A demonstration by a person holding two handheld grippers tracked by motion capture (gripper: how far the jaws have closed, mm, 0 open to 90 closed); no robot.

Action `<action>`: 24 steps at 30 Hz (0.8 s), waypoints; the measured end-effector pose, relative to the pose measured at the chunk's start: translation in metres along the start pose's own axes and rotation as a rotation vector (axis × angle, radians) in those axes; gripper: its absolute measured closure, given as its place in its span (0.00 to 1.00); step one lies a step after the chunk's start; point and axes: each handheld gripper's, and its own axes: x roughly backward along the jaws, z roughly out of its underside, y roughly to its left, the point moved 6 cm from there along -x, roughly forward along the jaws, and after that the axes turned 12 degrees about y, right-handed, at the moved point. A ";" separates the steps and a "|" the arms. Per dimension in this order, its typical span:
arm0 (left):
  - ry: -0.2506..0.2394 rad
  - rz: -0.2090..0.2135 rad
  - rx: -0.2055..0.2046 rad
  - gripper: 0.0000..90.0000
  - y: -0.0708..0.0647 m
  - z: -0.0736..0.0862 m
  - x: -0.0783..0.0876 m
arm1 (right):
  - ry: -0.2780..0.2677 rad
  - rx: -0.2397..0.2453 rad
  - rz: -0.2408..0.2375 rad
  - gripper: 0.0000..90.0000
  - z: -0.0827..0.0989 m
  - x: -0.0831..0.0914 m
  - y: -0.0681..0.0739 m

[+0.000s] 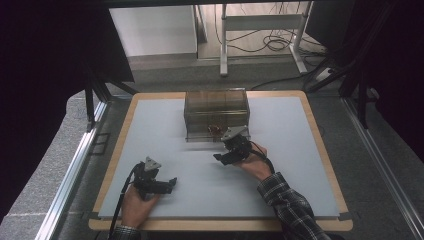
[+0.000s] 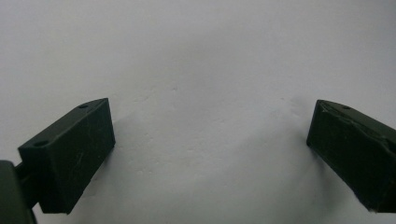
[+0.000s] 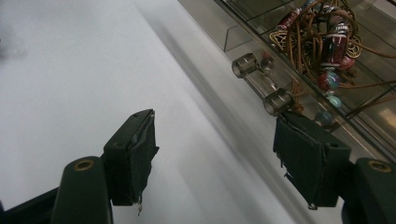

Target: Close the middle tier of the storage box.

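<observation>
Reaching for drawer handle (image 3: 261, 84) of box (image 1: 216, 114): right hand-held gripper (image 3: 215, 140) open, empty, beside it. Next: close on handle. Left hand-held gripper (image 2: 210, 140) open, idle over tabletop (image 1: 300, 165).

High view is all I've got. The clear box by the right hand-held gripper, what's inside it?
Observer: The clear box holds a tangle of beaded jewellery on brown cord, behind its front panel.
Operator: Any handle on that front?
Observer: Yes, a clear bar handle on two round posts, seen in the right gripper view.
Operator: Is the right hand-held gripper on it?
Observer: No. The right hand-held gripper is open, with one jaw just below the handle's near post and nothing between the jaws.
Operator: And the left?
Observer: The left hand-held gripper is open over the bare grey mat.
</observation>
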 end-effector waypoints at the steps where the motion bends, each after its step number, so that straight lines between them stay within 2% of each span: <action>1: 0.000 0.000 0.000 0.01 0.000 0.000 0.000 | 0.000 -0.003 0.000 0.32 0.000 0.000 0.000; 24: 0.000 0.000 0.000 0.01 0.000 0.000 0.000 | -0.002 -0.017 0.011 0.32 -0.005 -0.001 -0.007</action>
